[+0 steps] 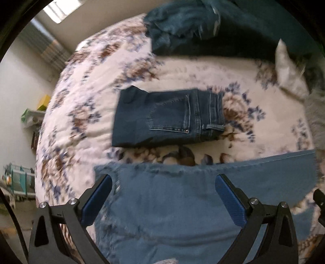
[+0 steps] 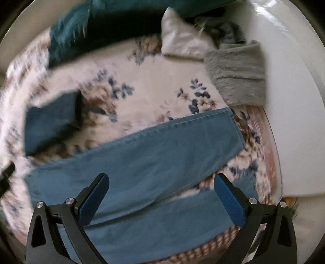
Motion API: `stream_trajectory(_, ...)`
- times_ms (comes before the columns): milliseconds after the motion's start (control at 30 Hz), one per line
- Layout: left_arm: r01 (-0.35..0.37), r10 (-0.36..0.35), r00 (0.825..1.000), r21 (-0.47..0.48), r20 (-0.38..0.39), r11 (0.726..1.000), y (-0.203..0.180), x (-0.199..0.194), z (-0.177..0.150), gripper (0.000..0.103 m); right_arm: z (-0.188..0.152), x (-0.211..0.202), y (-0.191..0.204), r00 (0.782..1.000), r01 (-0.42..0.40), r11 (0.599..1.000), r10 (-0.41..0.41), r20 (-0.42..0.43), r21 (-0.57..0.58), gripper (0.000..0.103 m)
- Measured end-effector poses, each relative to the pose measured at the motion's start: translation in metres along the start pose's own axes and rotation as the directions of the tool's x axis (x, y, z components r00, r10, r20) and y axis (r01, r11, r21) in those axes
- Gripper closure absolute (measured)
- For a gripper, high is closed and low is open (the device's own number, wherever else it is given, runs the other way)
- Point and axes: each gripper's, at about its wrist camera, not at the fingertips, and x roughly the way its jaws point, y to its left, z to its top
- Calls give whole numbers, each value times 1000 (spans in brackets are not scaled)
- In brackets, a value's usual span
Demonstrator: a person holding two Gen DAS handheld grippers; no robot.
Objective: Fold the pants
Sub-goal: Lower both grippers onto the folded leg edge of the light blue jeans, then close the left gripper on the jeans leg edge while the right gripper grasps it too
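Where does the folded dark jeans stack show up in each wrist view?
Left wrist: folded dark jeans lie at center frame on the floral bedspread, beyond the light blue pants.
Right wrist: folded dark jeans sit at the left edge, blurred, above the light blue pants.
Shared landmark: the grey fuzzy pillow, far right in the left view.

You get soft, even daylight in both views; a bright window (image 1: 61,10) sits at the upper left of the left wrist view. Motion blur smears the floral bedspread (image 1: 85,113) and the light blue pants (image 2: 154,154), worst toward the rims. Fisheye distortion bends the bed (image 2: 142,67) into a dome. The white wall (image 2: 284,81) glares.
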Motion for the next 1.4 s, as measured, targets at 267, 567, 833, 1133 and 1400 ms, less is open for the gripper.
stream_trajectory(267, -58, 72, 993, 150, -94, 987, -38, 127, 15, 0, 29, 157, 23, 974, 107, 907, -178, -140, -407, 0)
stream_trajectory(567, -20, 90, 979, 354, -182, 935, -70, 187, -3, 0, 48, 253, 37, 939, 68, 733, -275, -204, -677, 0)
stream_trajectory(833, 163, -60, 949, 317, -310, 935, -67, 196, 12, 32, 56, 265, 60, 940, 2, 641, -263, -217, -768, 13)
stream_trajectory(1133, 227, -145, 955, 327, -257, 917, -71, 162, 13, 97, 56, 250, 55, 964, -57, 661, -159, -214, -748, 80)
stream_trajectory(1400, 364, -316, 905, 135, -283, 921, -31, 140, 34, 84, 70, 244, 30, 947, -165, 682, -94, -308, -713, 75)
